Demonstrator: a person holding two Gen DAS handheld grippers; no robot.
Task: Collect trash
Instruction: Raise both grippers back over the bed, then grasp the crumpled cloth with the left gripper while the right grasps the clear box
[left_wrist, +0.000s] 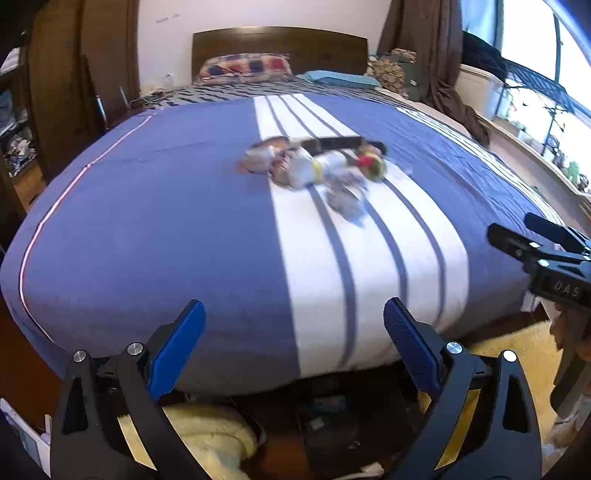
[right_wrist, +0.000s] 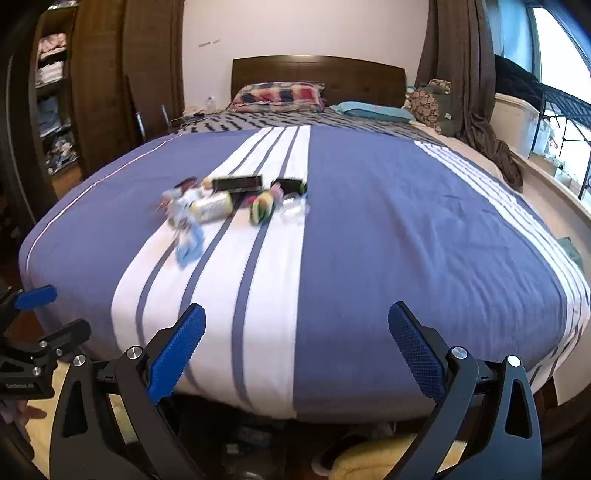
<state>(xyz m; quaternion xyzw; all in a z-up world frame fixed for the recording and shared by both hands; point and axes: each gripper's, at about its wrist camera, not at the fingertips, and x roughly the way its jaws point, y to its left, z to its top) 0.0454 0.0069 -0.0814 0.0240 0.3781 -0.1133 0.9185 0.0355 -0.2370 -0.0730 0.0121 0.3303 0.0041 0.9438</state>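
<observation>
The trash lies in a loose heap near the middle of the bed, on the white striped band of the blue cover. It is blurred in both views, so I can only make out rough shapes: a pale can or bottle on its side, a crumpled light-blue wrapper trailing toward the foot, something yellow-green and red, a clear plastic scrap, and two dark flat bars behind the pile that may not be trash at all.

Both tools are well apart from the heap, out over the foot of the bed. The left gripper hangs with its blue pads spread wide and nothing between them; the right gripper is likewise released and empty.

From here the trouble I would expect is the reach. The pile sits far in, the mattress is soft, and a tool pressed down could sink and pinch the cover along with a wrapper. The round container could roll off across the slope of the cover if nudged from the side. The pieces overlap, so closing on one may drag or scatter its neighbours. And the dark bars could be taken by mistake if they are remotes or cases.
</observation>
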